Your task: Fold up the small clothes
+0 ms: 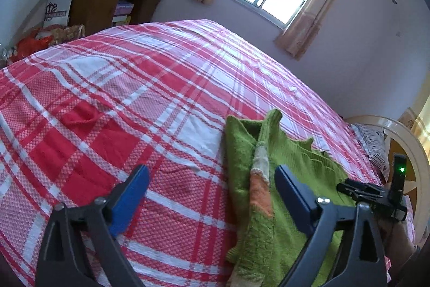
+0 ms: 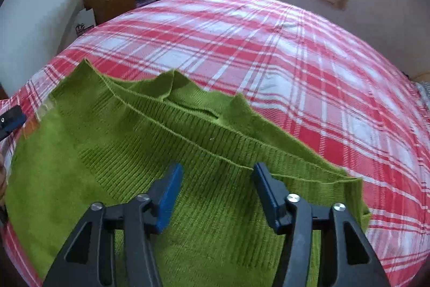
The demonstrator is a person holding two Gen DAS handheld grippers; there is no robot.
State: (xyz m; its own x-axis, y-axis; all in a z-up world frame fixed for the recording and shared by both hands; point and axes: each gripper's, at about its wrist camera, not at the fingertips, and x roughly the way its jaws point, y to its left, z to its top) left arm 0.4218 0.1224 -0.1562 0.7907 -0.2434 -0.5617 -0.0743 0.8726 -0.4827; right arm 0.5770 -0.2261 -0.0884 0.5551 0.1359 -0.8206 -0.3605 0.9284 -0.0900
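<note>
A small green knitted sweater (image 2: 161, 152) lies folded on the bed's red and white checked cover (image 2: 295, 58), near its front edge. The left gripper (image 1: 212, 180) stands wide apart at the sweater's left side and holds nothing. The right gripper (image 2: 217, 179) is half open above the ribbed hem, also with nothing between its blue pads (image 2: 169, 195).

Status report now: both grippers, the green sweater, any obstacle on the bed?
Left gripper open, empty. Right gripper open above green sweater, not gripping. Sweater lies on plaid bedspread, partly folded. No obstacle seen.
</note>
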